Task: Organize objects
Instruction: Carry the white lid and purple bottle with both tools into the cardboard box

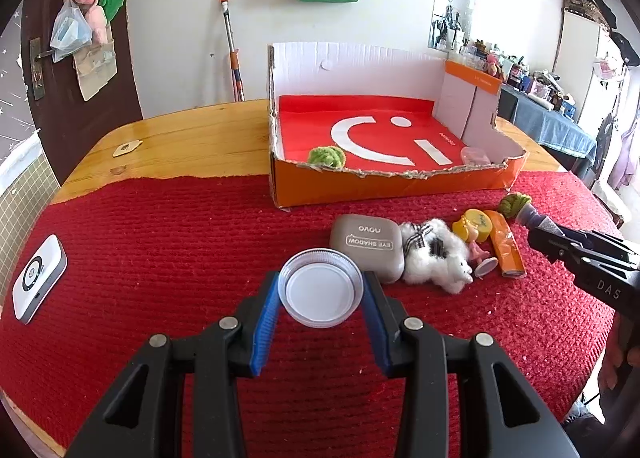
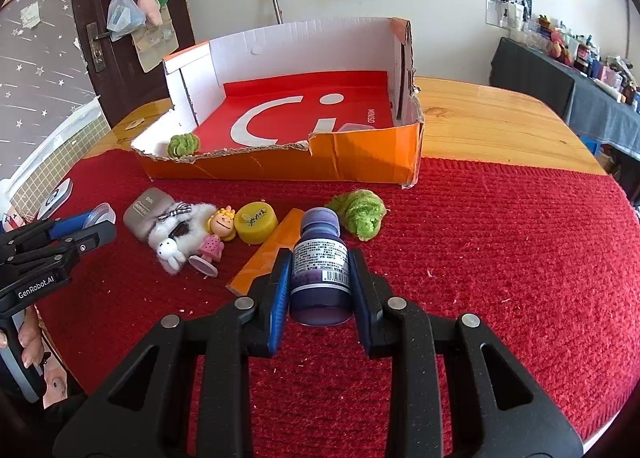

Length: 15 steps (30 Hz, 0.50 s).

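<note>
My left gripper is shut on a clear round plastic lid, held above the red mat. My right gripper is shut on a purple bottle with a white label, cap pointing away. The orange cardboard box with a red floor stands behind; it holds a green fuzzy ball and a clear item. In front of it lie a grey eye shadow case, a white plush rabbit, a girl figurine, a yellow cap, an orange packet and a green fuzzy piece.
A white device lies on the red mat at far left. The wooden table carries a small tag. A door with hanging toys and a cluttered side table stand behind.
</note>
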Tool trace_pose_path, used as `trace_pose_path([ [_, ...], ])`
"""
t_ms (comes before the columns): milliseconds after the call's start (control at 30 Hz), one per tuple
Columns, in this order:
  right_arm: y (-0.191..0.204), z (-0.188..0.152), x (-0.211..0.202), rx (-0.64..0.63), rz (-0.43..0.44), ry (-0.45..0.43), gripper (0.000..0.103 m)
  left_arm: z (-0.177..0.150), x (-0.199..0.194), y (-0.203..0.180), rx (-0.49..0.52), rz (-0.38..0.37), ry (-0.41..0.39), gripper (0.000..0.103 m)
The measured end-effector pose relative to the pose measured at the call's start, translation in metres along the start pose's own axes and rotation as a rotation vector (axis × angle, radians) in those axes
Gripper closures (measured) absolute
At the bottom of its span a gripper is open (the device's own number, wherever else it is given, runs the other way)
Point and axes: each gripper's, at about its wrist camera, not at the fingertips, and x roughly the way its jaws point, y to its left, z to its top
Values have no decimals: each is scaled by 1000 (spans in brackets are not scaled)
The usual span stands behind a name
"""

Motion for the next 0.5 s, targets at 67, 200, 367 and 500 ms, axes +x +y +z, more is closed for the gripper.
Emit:
trace_pose_path([
  [67,1,1,-1,-2,3,-3,76,2,-1,-1,3,-4,-3,61],
  [200,2,8,-7,2,25,-8,76,11,-7,-3,4,-15,-11,61],
  [367,6,28,-19,-16,33,-50,76,29,-15,-8,19,-28,-39,61],
  [500,7,42,-23,-23,44,-73,76,43,-17,-13,36,-43,-58,61],
])
